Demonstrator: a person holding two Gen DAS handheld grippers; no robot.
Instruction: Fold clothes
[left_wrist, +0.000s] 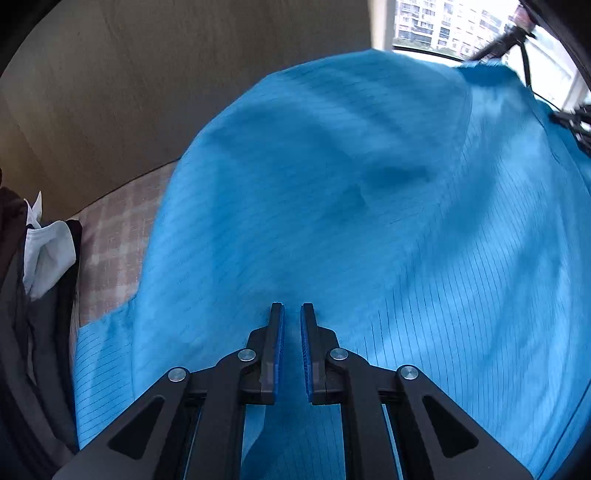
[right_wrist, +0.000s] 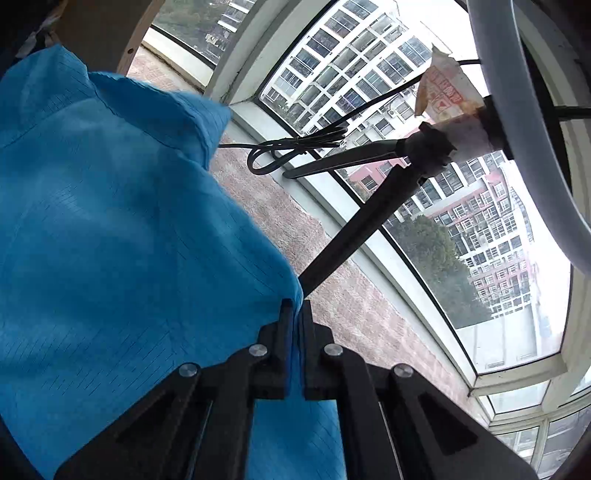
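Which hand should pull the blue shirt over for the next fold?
Probably the right gripper: its fingers pinch the shirt's edge. The left gripper shows a gap.

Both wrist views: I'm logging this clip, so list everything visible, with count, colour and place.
Garment: one, blue, pinstriped, lifted between both grippers.
Checked cover: one, pink-white, under garment, left.
Dark clothes: a pile, black with white, far left.
Tripod: one, black, by the window.
Cable: one, black, looped, windowsill.
Window: large, white-framed, apartment blocks outside.
Left gripper: black, blue pads, narrow gap, grip unclear.
Right gripper: black, pinching garment's edge.
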